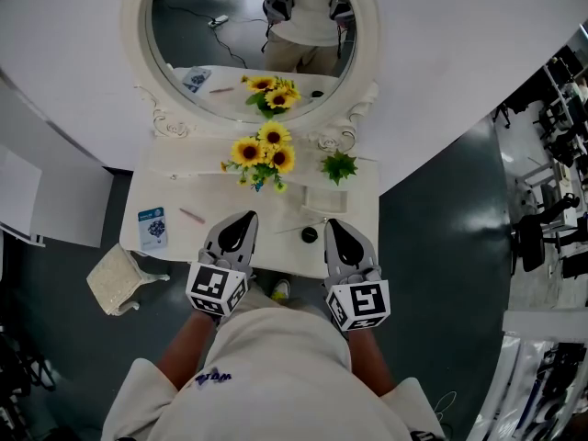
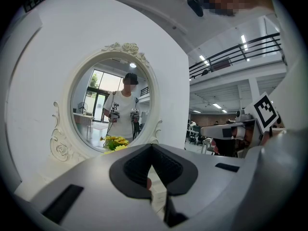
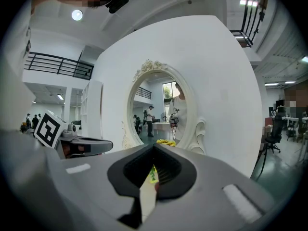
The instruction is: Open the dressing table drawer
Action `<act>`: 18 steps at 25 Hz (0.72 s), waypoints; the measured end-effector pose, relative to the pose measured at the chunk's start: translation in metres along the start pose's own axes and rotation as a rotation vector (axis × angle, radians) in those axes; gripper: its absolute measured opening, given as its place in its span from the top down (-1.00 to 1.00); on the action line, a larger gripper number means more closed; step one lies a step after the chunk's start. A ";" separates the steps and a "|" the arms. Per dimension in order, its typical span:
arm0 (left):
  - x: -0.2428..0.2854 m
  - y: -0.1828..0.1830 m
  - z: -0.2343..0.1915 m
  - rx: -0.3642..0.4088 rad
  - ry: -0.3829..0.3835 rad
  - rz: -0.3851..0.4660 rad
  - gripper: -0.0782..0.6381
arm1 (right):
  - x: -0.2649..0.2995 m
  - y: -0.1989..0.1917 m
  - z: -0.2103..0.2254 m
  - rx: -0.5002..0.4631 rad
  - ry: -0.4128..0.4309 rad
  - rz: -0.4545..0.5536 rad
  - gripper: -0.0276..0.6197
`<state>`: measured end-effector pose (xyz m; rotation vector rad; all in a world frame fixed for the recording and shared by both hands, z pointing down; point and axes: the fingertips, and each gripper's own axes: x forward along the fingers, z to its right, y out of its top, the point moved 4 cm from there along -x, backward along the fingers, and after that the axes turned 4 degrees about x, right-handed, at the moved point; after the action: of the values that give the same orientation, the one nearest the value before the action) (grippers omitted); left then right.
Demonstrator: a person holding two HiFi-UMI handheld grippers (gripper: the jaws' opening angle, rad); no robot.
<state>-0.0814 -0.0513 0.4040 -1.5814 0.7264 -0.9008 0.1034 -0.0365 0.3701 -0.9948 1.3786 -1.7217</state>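
The white dressing table [image 1: 165,184] stands against the curved wall, under an oval mirror [image 1: 248,39]. Its drawer front is hidden below the table's near edge. My left gripper [image 1: 246,217] hovers over the front middle of the tabletop with its jaws shut and nothing in them. My right gripper [image 1: 333,223] is beside it, a hand's width to the right, also shut and empty. In the left gripper view the closed left gripper [image 2: 152,148] points level toward the mirror [image 2: 113,107]. The right gripper [image 3: 154,148] in its own view points the same way.
On the table stand sunflowers [image 1: 264,152], a small green plant [image 1: 339,165], a blue card [image 1: 152,227], a pink pen [image 1: 191,215], a white box [image 1: 323,199] and a black round thing [image 1: 310,234]. A padded stool [image 1: 115,279] sits at the left.
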 end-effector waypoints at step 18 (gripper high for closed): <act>-0.002 -0.005 0.001 -0.014 -0.004 -0.010 0.76 | 0.000 -0.004 -0.002 0.002 0.002 -0.010 0.88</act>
<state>-0.0818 -0.0487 0.4089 -1.6000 0.7241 -0.9015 0.1016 -0.0354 0.3735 -1.0013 1.3746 -1.7314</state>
